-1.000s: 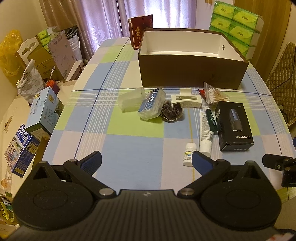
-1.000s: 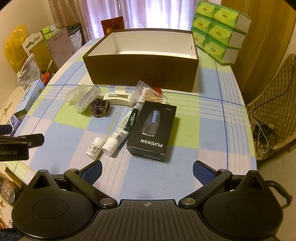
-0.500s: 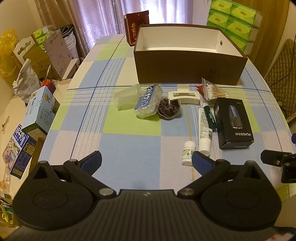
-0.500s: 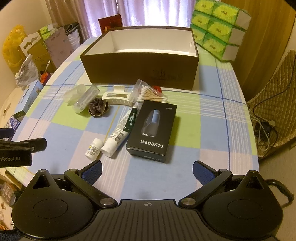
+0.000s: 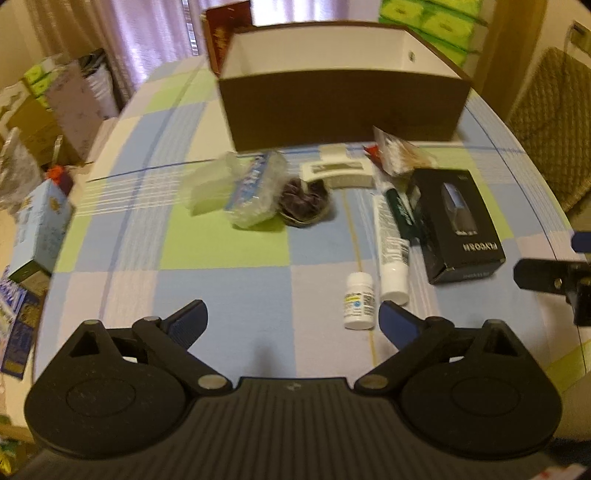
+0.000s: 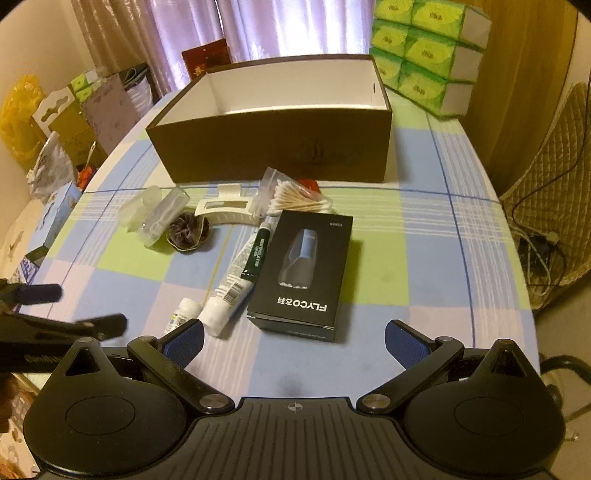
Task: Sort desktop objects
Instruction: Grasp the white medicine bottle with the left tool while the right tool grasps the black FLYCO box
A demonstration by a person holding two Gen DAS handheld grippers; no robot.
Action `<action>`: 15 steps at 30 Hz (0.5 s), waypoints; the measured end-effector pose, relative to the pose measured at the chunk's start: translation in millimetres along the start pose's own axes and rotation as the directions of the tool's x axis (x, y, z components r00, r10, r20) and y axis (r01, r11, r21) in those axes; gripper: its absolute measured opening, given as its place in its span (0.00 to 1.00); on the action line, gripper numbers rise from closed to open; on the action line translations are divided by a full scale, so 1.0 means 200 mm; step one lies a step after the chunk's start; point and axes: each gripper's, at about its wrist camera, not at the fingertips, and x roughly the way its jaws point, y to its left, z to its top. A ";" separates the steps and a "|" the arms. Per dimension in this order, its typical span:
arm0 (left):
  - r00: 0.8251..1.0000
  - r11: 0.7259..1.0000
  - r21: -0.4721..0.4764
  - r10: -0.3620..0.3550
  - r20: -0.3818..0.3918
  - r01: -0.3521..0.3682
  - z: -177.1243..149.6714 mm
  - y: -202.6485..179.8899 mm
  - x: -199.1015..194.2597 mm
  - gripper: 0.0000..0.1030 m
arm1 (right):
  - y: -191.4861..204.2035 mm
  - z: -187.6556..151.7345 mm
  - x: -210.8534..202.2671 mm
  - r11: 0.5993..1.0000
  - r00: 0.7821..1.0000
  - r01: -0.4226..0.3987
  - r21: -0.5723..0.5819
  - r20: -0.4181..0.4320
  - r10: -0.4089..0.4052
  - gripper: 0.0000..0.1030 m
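Observation:
An open brown box (image 5: 343,107) (image 6: 280,147) with a white inside stands at the far side of the checked tablecloth. In front of it lie clear plastic cases (image 5: 243,190) (image 6: 159,212), a dark scrunchie (image 5: 303,201) (image 6: 186,234), a white hair claw (image 5: 338,173) (image 6: 225,210), a bag of cotton swabs (image 5: 399,155) (image 6: 295,195), a white tube (image 5: 391,243) (image 6: 231,291), a green tube (image 6: 256,254), a small white bottle (image 5: 358,301) (image 6: 183,314) and a black FLYCO carton (image 5: 458,225) (image 6: 304,273). My left gripper (image 5: 293,321) and right gripper (image 6: 293,338) hover open and empty near the table's front.
Green tissue packs (image 6: 424,48) are stacked behind the box at the right, and a red carton (image 5: 227,33) behind it at the left. Boxes and bags (image 5: 40,206) crowd the floor left of the table. A wicker chair (image 6: 546,192) with cables stands at the right.
Both grippers have moved forward toward the objects, so the table items look larger. Their jaws stayed open and nothing on the table has shifted.

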 end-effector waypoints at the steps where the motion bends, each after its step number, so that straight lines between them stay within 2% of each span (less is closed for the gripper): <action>1: 1.000 1.000 0.010 -0.006 -0.012 0.006 0.00 -0.01 0.03 0.92 | -0.01 0.00 0.01 1.000 1.000 0.005 0.002 -0.003 -0.005 0.98; 10: 0.996 0.995 0.073 -0.063 -0.056 0.067 0.01 -0.06 0.19 0.74 | -0.05 0.00 0.09 1.000 1.000 0.022 0.022 -0.023 -0.022 0.98; 15: 0.992 0.990 0.098 -0.096 -0.085 0.104 0.01 -0.08 0.29 0.58 | -0.05 0.00 0.11 0.999 0.999 0.022 0.026 -0.036 -0.021 0.98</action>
